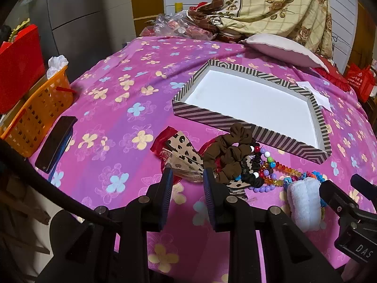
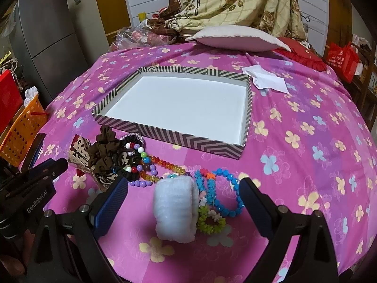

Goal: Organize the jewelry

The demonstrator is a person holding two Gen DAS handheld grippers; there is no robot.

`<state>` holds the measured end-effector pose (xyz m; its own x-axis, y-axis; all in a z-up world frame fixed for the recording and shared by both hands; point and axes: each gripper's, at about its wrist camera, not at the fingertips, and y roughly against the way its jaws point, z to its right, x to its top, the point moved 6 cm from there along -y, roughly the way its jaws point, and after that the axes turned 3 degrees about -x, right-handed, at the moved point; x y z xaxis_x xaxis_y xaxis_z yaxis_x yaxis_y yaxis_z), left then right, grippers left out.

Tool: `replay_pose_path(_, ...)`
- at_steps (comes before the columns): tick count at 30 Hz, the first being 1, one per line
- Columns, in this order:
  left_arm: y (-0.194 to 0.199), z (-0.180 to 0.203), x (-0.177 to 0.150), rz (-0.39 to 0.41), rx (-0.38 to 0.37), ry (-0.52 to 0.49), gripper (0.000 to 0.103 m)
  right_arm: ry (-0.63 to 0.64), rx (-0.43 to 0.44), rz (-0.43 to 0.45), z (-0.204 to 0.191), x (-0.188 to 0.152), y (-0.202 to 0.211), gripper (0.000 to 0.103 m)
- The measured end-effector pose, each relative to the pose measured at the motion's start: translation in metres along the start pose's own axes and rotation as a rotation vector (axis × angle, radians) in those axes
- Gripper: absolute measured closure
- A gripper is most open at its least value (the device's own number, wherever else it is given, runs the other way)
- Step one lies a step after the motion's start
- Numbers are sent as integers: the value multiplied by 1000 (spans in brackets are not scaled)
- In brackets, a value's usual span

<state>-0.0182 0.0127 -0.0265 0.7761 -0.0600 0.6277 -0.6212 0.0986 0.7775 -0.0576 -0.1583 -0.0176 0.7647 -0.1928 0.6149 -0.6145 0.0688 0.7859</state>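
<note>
Right tool (image 2: 182, 188) gapes wide around white scrunchie (image 2: 175, 208); left tool (image 1: 187, 179) half-open, empty.

Home bedroom: bed under pink floral sheet (image 2: 306, 118), pillow (image 2: 235, 37) at head, floral quilt (image 2: 235, 0) heaped behind, grey fridge (image 2: 47, 35) and orange basket (image 1: 37, 115) alongside.

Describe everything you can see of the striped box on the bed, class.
The striped box is a shallow, rectangular, open-topped tray, seemingly cardboard. Its outer walls and rim carry dark-and-cream chevron stripes; the inside is plain white and holds nothing. It lies flat on the pink flowered bedspread, beyond the pile of scrunchies and bead bracelets. A brown scrunchie overlaps its near wall in the left wrist view; real contact is unclear. White paper lies at its far right corner.
</note>
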Motion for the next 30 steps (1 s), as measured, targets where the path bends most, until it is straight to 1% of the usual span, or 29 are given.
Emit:
replay_pose_path(14,-1,-3,-3,-8,5,-2,56,12,-6,-19,-6,-3,-5,6)
replay_pose_path(30,5,3,-1,-15,-7,1,56,14,-6,-11,-8,-2,-2,6)
